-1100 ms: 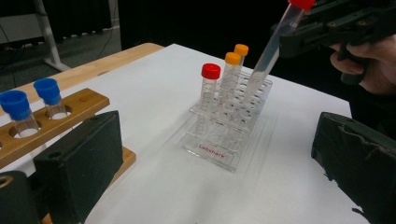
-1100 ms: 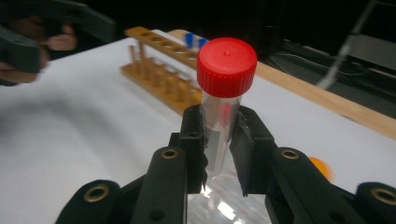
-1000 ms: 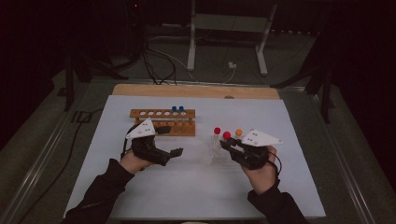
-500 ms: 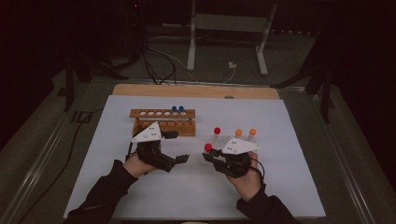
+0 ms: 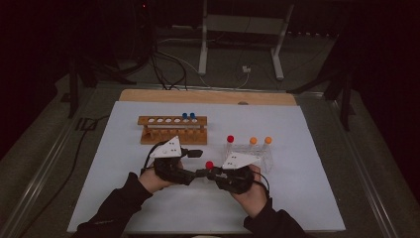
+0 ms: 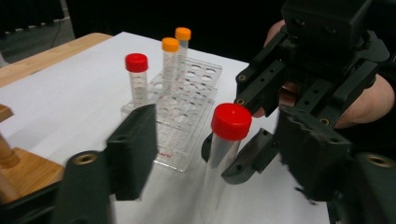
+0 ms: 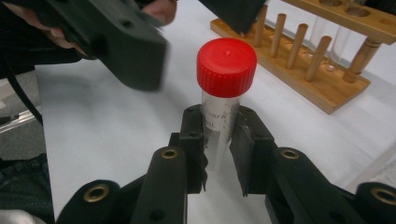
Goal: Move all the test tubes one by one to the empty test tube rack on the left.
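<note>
Item: red-capped tube [image 7: 223,100], clear plastic with printed graduations, upright, held above the white table sheet [image 5: 297,129] in front of the person, between the two hands. In the high view its red cap [image 5: 209,164] sits in the gap between the grippers, just forward of the person and just left of the clear rack.

Right gripper [image 7: 218,154]: jaws narrow, pads clamped on the tube's body below the cap, one on each side; in the high view it lies under its grey three-cornered plate [image 5: 238,159], held in the right hand [image 5: 252,191].

Left gripper [image 6: 215,154]: jaws about half open and just now closing, one on each side of the tube; its pads stand clear of the tube wall, not pressing. The near jaw is blurred. In the high view it points right toward the tube, held in the left hand [image 5: 151,178].

Clear rack [image 6: 187,116]: transparent, many round holes, on the sheet to the right of the hands; holds one red-capped tube [image 6: 137,79] and two orange-capped tubes [image 6: 170,60], all upright.

Wooden rack [image 5: 172,130]: on the sheet behind the left hand, a row of holes along its top; two blue-capped tubes [image 5: 188,116] stand at its right end, the other holes open.

Wooden board [image 5: 208,96]: along the far edge of the sheet
</note>
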Motion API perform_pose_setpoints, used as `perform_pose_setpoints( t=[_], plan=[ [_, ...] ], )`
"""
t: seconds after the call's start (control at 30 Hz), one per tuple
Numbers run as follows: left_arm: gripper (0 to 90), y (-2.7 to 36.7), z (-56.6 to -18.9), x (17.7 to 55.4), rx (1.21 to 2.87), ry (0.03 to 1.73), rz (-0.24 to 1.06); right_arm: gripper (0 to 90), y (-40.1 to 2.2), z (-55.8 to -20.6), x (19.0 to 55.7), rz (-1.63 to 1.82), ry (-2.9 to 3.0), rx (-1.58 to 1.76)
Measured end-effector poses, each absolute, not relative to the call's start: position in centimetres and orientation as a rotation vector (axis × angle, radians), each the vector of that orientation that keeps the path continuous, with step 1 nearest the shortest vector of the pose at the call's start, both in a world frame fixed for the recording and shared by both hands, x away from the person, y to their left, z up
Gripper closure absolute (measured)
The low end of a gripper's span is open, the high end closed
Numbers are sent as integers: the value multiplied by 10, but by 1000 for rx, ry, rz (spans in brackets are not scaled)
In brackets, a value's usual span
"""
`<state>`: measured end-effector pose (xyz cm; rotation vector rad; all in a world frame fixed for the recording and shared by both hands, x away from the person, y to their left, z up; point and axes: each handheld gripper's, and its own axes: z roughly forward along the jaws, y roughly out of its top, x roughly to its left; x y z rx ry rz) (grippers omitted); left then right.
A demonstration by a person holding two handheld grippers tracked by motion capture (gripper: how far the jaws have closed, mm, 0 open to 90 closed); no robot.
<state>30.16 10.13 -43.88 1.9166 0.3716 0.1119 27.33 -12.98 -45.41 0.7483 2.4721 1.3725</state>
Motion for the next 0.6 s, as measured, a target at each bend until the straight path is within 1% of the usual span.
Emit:
perform_pose_setpoints(
  t=[0.23, 0.53, 0.57, 0.6],
  plan=[
    [534, 97, -441, 301, 1921, 356, 131, 745, -128, -454, 273, 1375, 2480, 750],
    [667, 93, -441, 301, 1922, 326, 118, 745, -129, -454, 274, 1381, 2475, 759],
    [696, 92, -441, 300, 1921, 322, 116, 745, -129, -454, 273, 1381, 2472, 760],
    [698, 92, -441, 300, 1922, 318, 123, 744, -130, -454, 273, 1383, 2471, 762]
  ],
)
